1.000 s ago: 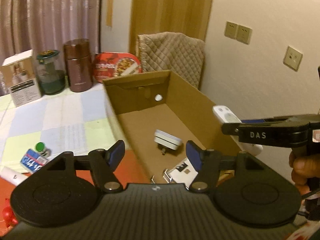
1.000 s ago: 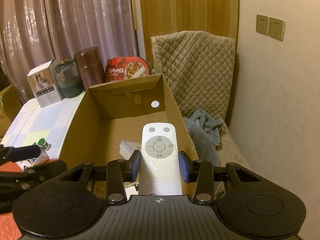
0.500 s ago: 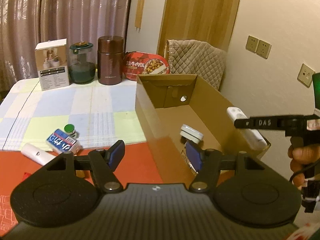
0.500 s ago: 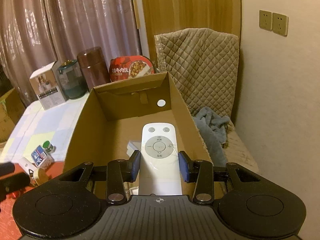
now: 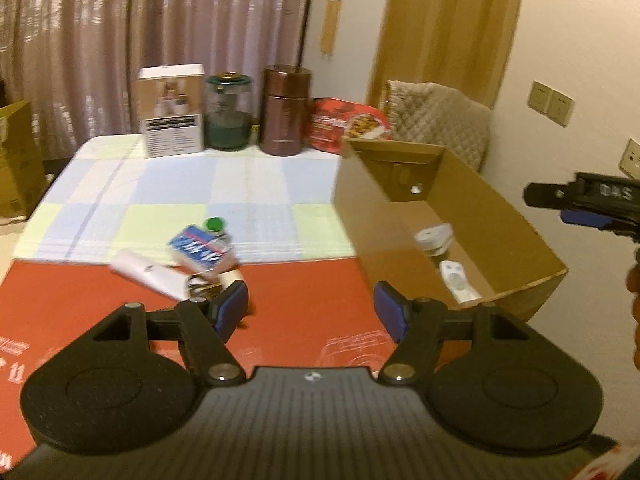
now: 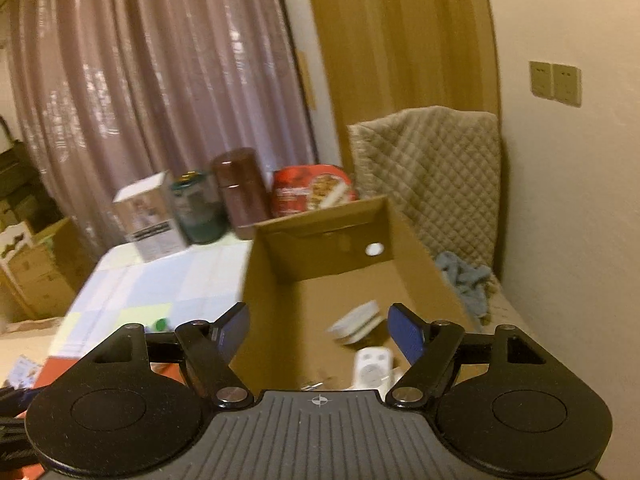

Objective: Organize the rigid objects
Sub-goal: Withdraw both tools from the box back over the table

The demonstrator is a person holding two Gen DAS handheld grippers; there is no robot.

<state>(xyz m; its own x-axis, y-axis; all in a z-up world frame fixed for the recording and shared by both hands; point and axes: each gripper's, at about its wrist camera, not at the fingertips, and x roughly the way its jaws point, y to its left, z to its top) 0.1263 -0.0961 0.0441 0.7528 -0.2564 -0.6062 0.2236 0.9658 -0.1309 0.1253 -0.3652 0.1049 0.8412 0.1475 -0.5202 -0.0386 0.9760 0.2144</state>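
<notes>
An open cardboard box [image 5: 516, 220] stands on the table's right side. Inside lie a white remote [image 5: 458, 286] and a round white plug-like device [image 5: 434, 238]; both also show in the right wrist view, the remote [image 6: 374, 366] in front of the device [image 6: 356, 322]. My right gripper [image 6: 320, 330] is open and empty above the box's near end; it also shows in the left wrist view [image 5: 580, 204]. My left gripper [image 5: 312, 310] is open and empty over the red mat [image 5: 304, 288]. A white tube [image 5: 146, 274], a blue packet [image 5: 200, 250] and a green-capped bottle [image 5: 214, 225] lie left of it.
At the table's back stand a white carton [image 5: 172, 110], a green jar [image 5: 228, 112], a brown flask [image 5: 285, 110] and a red food tray [image 5: 348, 124]. A quilted chair [image 6: 436, 176] with a blue cloth [image 6: 464, 280] is behind the box by the wall.
My right gripper has opened and the white remote now lies inside the box; the gripper has lifted back. My left gripper has swung left, away from the box, toward the loose items on the table.
</notes>
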